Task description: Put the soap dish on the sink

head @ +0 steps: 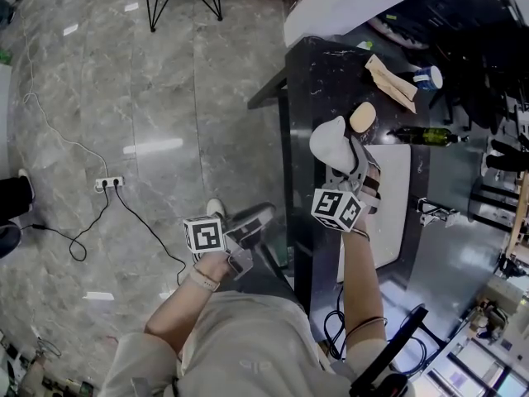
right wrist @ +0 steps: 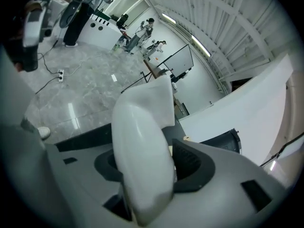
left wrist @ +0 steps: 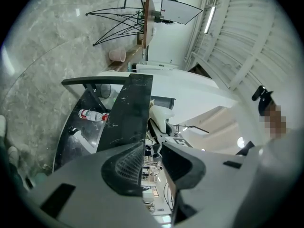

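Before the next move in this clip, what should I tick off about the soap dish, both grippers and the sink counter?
1. Grip: the right gripper is shut on the white soap dish: ok.
2. The left gripper is empty, with its jaws slightly apart: ok.
3. The left gripper is out of the way, off the black counter's edge and over the floor: ok.
4. Dish set down: it is held above the counter, close to the soap bar in the head view: not ok.
5. There is bare counter between its near edge and the white sink: ok.
6. Dish level for placing: cannot tell.
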### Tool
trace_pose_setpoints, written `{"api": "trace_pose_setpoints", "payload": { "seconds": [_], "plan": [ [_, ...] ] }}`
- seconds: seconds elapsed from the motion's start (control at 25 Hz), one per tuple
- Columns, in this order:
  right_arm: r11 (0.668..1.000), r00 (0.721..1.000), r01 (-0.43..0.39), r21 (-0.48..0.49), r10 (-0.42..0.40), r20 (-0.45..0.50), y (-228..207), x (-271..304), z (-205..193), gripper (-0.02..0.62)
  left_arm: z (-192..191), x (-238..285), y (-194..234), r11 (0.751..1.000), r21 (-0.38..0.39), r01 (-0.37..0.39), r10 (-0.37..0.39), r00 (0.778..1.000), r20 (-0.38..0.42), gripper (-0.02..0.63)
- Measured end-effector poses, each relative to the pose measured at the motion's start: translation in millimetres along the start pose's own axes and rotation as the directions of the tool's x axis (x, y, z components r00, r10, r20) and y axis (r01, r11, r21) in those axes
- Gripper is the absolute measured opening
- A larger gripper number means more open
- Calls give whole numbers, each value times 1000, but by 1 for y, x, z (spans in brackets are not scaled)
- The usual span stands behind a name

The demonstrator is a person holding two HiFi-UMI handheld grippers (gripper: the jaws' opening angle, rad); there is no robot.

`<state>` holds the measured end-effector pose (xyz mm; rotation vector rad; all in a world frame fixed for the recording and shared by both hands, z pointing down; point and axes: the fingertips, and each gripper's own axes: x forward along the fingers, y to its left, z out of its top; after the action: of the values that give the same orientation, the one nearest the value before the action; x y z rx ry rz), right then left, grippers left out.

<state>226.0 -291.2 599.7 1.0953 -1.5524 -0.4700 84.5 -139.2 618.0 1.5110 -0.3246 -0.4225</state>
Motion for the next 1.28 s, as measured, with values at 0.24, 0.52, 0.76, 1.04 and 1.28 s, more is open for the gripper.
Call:
{"api": "trace_pose_setpoints", "payload": {
  "seconds": [0.24,0.52,0.76,1.04,1.28],
  "plan": [
    [999,999,-3,-40,4,33,1,2,0,255,-1,6,8,1000,3,-21,21,999,-30,104],
    [997,998,-45,-64,47,31,9,-7,-6,255,-9,17,10,998,-61,-30,27,998,-50,104],
    [995,996,-73,-74,76,39,15,-17,-8,255,-9,20,9,999,-20,-32,31,998,-56,104],
    [994,995,-91,-62,94,42,20,-26,-12,255,-21,23,6,996,-90,-20,16,999,-45,104],
    [993,993,-95,-76,100,61,27,-35,-8,255,-27,21,9,995,-94,-40,37,999,-39,104]
  ]
}}
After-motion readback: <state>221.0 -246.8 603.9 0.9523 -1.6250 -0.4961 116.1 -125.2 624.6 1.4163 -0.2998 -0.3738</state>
